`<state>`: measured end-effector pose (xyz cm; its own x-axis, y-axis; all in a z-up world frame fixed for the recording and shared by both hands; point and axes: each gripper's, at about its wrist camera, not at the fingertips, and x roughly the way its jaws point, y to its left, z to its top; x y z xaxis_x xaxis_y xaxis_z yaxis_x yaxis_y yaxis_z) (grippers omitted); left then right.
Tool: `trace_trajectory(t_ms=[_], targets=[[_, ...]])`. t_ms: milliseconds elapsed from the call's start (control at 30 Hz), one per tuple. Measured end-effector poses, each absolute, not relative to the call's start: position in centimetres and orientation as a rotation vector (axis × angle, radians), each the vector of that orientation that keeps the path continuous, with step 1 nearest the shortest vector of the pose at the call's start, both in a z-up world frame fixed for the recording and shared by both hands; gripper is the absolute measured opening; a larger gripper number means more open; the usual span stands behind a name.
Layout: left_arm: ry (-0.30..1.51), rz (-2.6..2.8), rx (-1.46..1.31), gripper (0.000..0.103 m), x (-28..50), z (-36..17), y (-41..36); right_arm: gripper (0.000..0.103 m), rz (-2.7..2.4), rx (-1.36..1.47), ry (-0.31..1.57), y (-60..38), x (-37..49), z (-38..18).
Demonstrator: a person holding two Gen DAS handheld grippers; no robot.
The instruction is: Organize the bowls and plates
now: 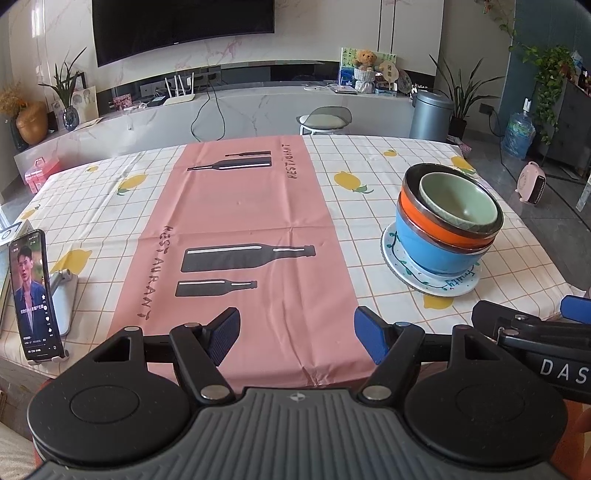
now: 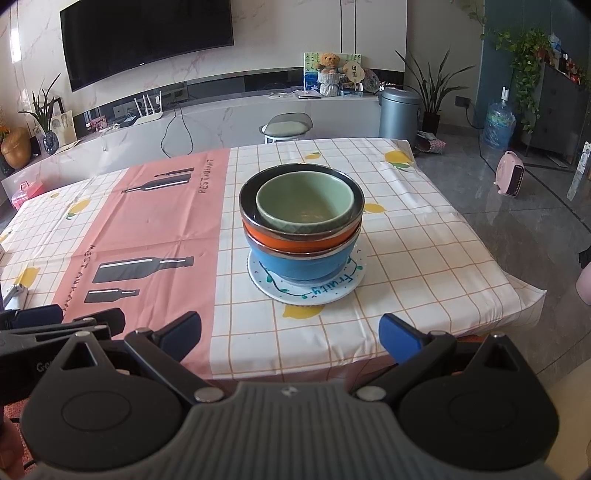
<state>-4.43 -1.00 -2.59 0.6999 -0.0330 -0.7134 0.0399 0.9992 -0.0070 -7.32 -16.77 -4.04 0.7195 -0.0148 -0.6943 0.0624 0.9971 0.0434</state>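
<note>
I hold two claws at the near edge of the table point(image 2: 424, 236), both empty. My left claw point(image 1: 297, 334) is spread wide, its blue pads point(image 1: 369, 334) well apart, over the pink runner point(image 1: 240, 221). My right claw point(image 2: 290, 334) is likewise spread, with nothing between its pads point(image 2: 399, 338), and points at the stack.

The stack stands on the checked lemon-print cloth point(image 2: 406, 258), just right of the runner. A white plate point(image 2: 306, 293) with a green vine and blue lettering lies flat at the bottom. On the plate sits a blue bowl point(image 2: 306, 264). Nested in the blue bowl is an orange bowl point(image 2: 295, 242) with a dark, shiny rim. Inside the orange bowl rests a green bowl point(image 2: 304, 203), upright and empty, set slightly off centre. In the left view the same stack, topped by the green bowl point(image 1: 458, 199), appears right of the runner, with the right claw's black frame point(image 1: 532, 332) near it at the table edge.

Left of the runner, at the near corner, a phone point(image 1: 35, 295) stands upright on a stand, its screen lit. Beyond the table are a stool point(image 2: 286, 127), a grey bin point(image 2: 399, 110), a cabinet and a wall screen point(image 2: 147, 33).
</note>
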Motion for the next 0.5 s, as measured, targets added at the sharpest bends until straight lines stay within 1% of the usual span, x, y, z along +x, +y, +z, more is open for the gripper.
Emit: trace_trajectory(t_ms=[500], targets=[[0.786, -0.042, 0.014, 0.083, -4.58, -2.34, -1.1, 0.1, -0.042, 0.064, 0.76, -16.72, -7.49, -3.99]])
